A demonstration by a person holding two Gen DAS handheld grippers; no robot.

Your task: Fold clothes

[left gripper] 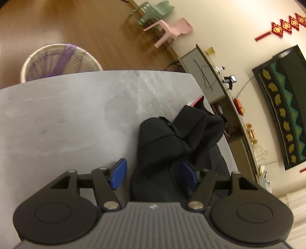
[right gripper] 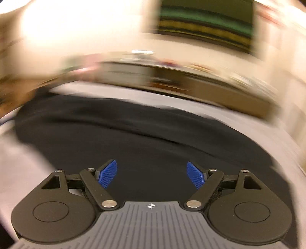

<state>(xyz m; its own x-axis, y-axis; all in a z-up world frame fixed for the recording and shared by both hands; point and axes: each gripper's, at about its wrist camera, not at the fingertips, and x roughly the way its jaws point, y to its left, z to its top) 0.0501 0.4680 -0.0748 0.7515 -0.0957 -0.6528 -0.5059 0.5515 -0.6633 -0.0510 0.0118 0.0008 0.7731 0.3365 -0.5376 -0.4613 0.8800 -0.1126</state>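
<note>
A black garment [left gripper: 172,138] lies crumpled on the grey marble table [left gripper: 76,115], bunched toward the table's right edge. My left gripper [left gripper: 154,175] stands open with a fold of the cloth running up between its blue pads. The left pad [left gripper: 119,175] is clear of the cloth, while the cloth drapes against the right pad [left gripper: 188,176]. The right wrist view is badly blurred. There the black garment [right gripper: 133,134] spreads wide on the table [right gripper: 21,162], and my right gripper [right gripper: 152,175] hangs open above it with nothing gripped.
A woven basket with purple lining [left gripper: 61,61] stands on the wood floor beyond the table's far edge. A pink chair [left gripper: 172,30] and a green chair [left gripper: 155,13] sit by the wall. A red object [left gripper: 198,100] lies beside the garment. A low cabinet [left gripper: 200,76] runs along the wall.
</note>
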